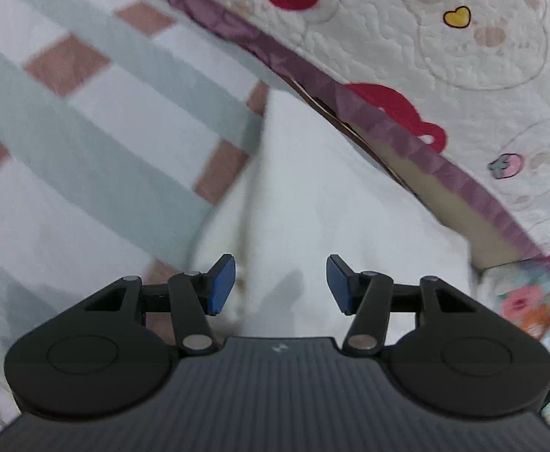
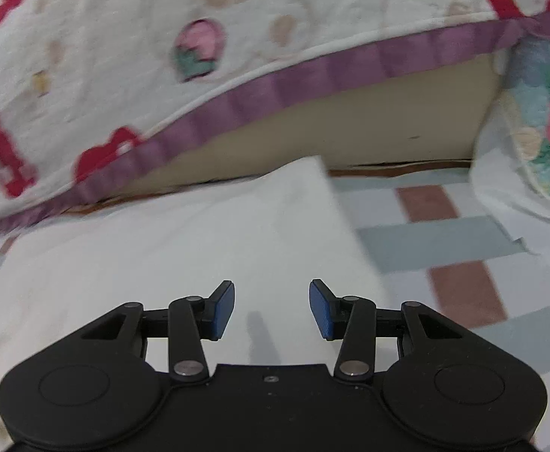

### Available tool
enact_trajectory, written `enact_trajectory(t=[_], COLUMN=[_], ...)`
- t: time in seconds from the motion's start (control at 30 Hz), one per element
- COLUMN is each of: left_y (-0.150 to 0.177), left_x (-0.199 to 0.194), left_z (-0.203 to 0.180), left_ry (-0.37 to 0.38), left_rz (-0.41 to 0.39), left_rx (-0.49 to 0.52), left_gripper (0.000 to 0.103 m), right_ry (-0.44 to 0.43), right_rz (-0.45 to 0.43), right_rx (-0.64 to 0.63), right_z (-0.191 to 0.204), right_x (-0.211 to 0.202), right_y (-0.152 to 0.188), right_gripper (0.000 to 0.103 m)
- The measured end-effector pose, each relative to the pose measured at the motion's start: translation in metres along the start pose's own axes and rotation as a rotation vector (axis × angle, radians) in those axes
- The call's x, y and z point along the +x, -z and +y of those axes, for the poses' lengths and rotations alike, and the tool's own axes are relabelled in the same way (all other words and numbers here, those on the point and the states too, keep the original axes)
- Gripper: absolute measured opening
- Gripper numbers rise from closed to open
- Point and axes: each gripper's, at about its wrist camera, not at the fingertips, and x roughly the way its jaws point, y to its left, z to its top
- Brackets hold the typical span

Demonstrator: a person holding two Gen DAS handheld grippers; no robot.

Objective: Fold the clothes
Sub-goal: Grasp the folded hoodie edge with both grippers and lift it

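My left tongs (image 1: pixel 280 282) are spread wide and hold nothing. Their blue pads (image 1: pixel 222 282) hang just over a white cloth (image 1: pixel 312 188). The cloth lies flat on a checked sheet (image 1: pixel 86 132) with pale blue, white and brown squares. My right tongs (image 2: pixel 272 309) are spread too, and they hold nothing. They hang over the same white cloth (image 2: pixel 199 233). From the right view I see one corner of the cloth near a tan mattress side (image 2: pixel 350 128). The checked sheet (image 2: pixel 444 241) shows bare beside the cloth on the right. A quilt (image 1: pixel 444 56) with red shapes, a yellow heart and a purple edge sits on top of the mattress, just past the cloth. A flowery cloth (image 2: pixel 549 120) hangs at the far right. Both views are a bit blurry.
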Motion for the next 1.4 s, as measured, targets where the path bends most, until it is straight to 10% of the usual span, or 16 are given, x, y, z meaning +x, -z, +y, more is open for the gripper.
enact_trajectory(t=[0.4, 0.73, 0.97, 1.1, 1.27, 1.4], left_y=[0.050, 0.054, 0.053, 0.057, 0.064, 0.065], left_x=[-0.009, -0.017, 0.006, 0.012, 0.015, 0.011], left_z=[0.014, -0.015, 0.022, 0.022, 0.043, 0.035], left_ry=[0.060, -0.118, -0.037, 0.002, 0.129, 0.159], left_rz=[0.092, 0.088, 0.170, 0.174, 0.205, 0.135], left_rx=[-0.176, 0.122, -0.100, -0.106, -0.359, -0.335], left_gripper=[0.053, 0.060, 0.064, 0.066, 0.069, 0.066], right_ry=[-0.196, -0.176, -0.183, -0.226, -0.153, 0.027], right_rz=[0.125, 0.172, 0.143, 0.181, 0.031, 0.014], right_rx=[-0.297, -0.407, -0.344, -0.240, 0.218, 0.592], right_z=[0.088, 0.110, 0.103, 0.086, 0.001, -0.066], right_x=[-0.016, 0.006, 0.003, -0.013, -0.063, -0.073], right_y=[0.036, 0.073, 0.083, 0.071, 0.041, 0.063], right_gripper=[0.049, 0.057, 0.057, 0.057, 0.063, 0.065])
